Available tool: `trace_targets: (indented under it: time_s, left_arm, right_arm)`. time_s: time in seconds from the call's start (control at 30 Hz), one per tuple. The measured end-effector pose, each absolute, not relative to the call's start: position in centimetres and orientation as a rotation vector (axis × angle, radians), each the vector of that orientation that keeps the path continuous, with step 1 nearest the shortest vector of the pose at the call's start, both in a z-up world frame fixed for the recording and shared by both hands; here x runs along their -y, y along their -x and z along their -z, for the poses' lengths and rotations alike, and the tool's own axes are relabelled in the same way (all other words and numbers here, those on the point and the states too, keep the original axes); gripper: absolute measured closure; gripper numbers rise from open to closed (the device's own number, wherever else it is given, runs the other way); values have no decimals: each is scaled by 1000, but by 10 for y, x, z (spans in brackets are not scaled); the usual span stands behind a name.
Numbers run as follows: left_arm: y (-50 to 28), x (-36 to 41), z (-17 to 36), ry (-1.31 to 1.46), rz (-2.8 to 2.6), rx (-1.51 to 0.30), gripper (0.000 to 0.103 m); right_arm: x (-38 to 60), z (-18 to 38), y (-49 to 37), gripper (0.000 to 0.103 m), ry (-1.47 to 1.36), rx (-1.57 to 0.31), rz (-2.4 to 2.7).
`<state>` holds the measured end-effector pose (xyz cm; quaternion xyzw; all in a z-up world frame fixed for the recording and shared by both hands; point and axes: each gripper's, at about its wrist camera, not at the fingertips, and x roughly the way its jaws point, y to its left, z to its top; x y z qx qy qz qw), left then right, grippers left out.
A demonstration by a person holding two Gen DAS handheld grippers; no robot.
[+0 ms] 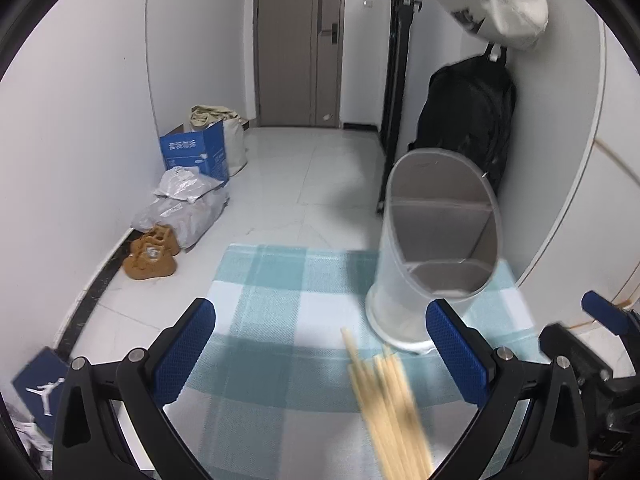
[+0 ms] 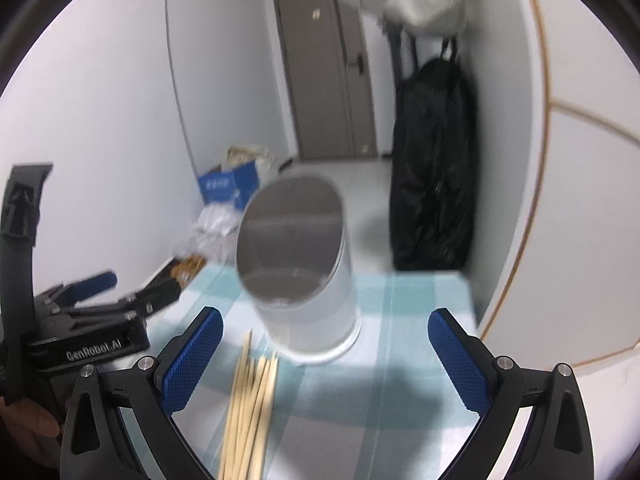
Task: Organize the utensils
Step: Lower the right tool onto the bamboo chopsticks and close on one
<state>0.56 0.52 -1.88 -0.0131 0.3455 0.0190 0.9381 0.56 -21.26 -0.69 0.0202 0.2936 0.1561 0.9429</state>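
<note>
— Left hand-held gripper (image 1: pixel 320 356): jaws spread wide, holding nothing. What lies between them?

— Wooden chopsticks (image 1: pixel 390 396), a loose bundle on the checked cloth (image 1: pixel 276 280) at 5 o'clock. The white utensil holder (image 1: pixel 434 248) stands at 2 o'clock, divided into compartments.

— And the right hand-held gripper (image 2: pixel 325 354)?

— Equally wide apart and empty-handed, with the chopsticks (image 2: pixel 250 408) at 7 o'clock and the holder (image 2: pixel 304 272) at 12 o'clock on the worktop.

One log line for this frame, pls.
left gripper: open, empty | right gripper: open, empty | chopsticks: on cloth | holder: upright, empty
</note>
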Motion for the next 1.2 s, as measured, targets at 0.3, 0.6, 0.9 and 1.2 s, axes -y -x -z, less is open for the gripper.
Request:
trace_targets:
  time_s: [0.3, 0.6, 0.9, 1.2]
  left_arm:
    - [-27, -49, 76, 67, -131, -1016, 1]
    - [-27, -64, 89, 81, -132, -1101, 1]
    - [-29, -77, 95, 154, -137, -1137, 1]
    - [-29, -74, 98, 135, -118, -1154, 1]
  right_arm:
    - [192, 78, -45, 37, -69, -1004, -362]
    - [156, 108, -60, 53, 8, -1111, -409]
    - [134, 118, -78, 73, 57, -1134, -393]
    - [129, 117, -85, 95, 56, -1144, -414]
